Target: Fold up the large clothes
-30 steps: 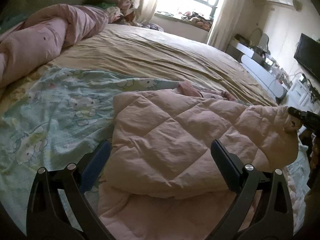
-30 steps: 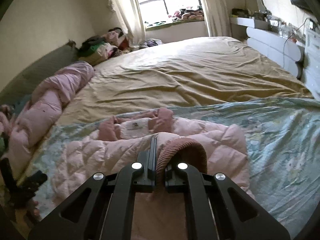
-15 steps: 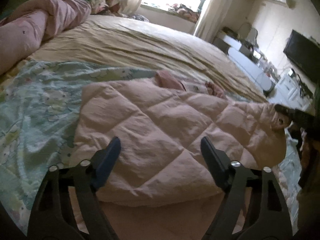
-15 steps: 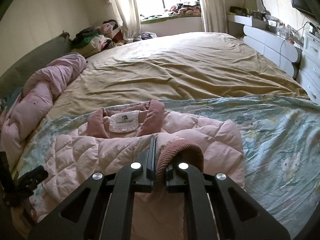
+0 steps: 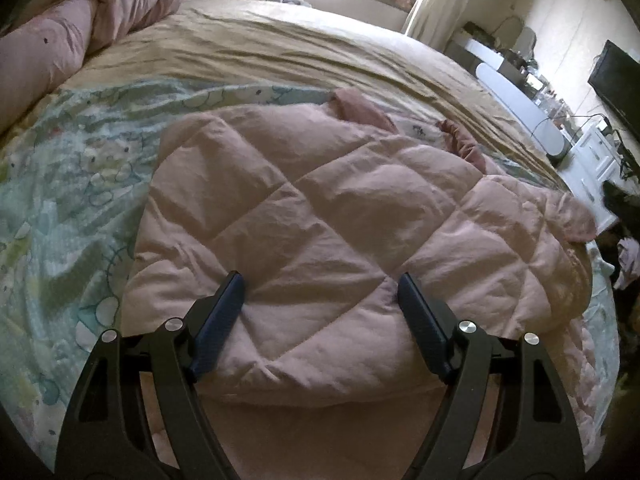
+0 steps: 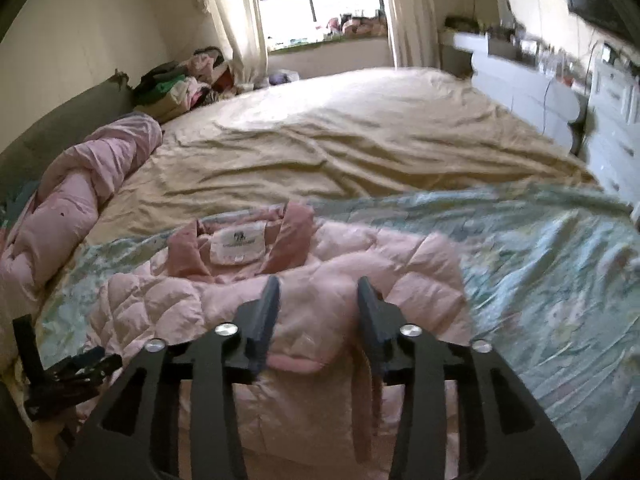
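A pale pink quilted jacket (image 5: pixel 320 216) lies on the bed on a light green cartoon-print sheet (image 5: pixel 72 184), with a sleeve folded across its body. Its darker pink collar and white label (image 6: pixel 238 244) face the window. My left gripper (image 5: pixel 320 292) is open, its fingers just over the folded quilted part. My right gripper (image 6: pixel 318 296) is open above the jacket; the ribbed pink cuff (image 6: pixel 296 362) lies loose on the jacket below its fingers. The left gripper also shows at the lower left of the right wrist view (image 6: pixel 68 372).
A tan bedsheet (image 6: pixel 360 132) covers the far bed. A rolled pink duvet (image 6: pixel 80 192) lies along the left side. A clothes pile (image 6: pixel 180 84) sits near the window. White drawers (image 6: pixel 612 120) and a TV (image 5: pixel 616 80) stand on the right.
My right gripper has opened and let go of the ribbed cuff, which now lies on the jacket. My left gripper has moved forward over the folded jacket.
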Demonstrator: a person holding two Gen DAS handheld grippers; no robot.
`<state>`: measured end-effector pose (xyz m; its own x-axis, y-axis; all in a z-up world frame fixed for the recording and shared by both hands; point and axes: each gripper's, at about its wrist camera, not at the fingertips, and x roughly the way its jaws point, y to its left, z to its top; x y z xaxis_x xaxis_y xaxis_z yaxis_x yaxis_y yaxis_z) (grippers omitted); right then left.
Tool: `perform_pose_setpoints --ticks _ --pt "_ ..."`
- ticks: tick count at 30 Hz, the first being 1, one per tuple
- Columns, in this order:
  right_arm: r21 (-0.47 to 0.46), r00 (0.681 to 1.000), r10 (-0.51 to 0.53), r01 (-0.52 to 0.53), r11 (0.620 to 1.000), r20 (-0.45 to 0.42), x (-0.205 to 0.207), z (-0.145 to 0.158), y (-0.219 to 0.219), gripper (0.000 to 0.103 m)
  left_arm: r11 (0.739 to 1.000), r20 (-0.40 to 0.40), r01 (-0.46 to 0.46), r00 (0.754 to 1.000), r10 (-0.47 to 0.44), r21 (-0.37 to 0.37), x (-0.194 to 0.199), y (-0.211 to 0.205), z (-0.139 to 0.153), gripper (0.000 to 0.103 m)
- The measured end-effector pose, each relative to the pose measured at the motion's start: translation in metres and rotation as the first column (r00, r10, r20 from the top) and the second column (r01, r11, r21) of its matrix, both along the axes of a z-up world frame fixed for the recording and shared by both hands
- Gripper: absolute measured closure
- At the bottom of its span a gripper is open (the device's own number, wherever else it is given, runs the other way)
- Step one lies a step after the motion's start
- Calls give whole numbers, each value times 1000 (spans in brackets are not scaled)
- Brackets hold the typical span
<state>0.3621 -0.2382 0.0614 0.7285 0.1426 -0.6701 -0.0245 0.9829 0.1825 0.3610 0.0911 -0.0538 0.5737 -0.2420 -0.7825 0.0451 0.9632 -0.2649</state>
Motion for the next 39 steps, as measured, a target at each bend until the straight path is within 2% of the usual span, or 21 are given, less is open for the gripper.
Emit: perform_pose_setpoints --ticks 3,7,11,17,27,30,32,36,39 --pt "-63 997 25 -20 998 75 -12 17 12 41 1000 -15 -5 1000 5 -2 1 1 -4 31" --pt "-118 989 109 -96 988 104 -17 26 37 27 1000 -20 -7 1000 7 -9 1 1 -11 31" --pt "-123 972 224 -215 969 68 -13 22 70 27 1000 -15 -6 1000 6 -8 -1 -1 -13 31" --pt "-168 944 321 -330 929 -81 5 -13 118 27 1000 -16 -7 1000 7 -10 -1 -2 -13 31" --pt "-189 929 280 -328 926 -243 26 -67 140 26 1000 -16 -7 1000 7 -10 0 -1 -13 31" --pt "-181 918 270 -330 926 -290 31 -83 138 18 1000 -18 -7 1000 7 -11 0 -1 -13 31" --pt "-181 909 266 -335 925 -320 35 -97 139 18 1000 -18 -5 1000 5 -8 -1 -2 -14 31" --pt "-141 906 265 -325 935 -330 38 -110 135 14 1000 -17 -2 1000 2 -2 -3 -5 -14 31" --pt "-149 911 262 -322 935 -319 37 -115 135 14 1000 -18 0 1000 0 -1 -2 -4 -14 31"
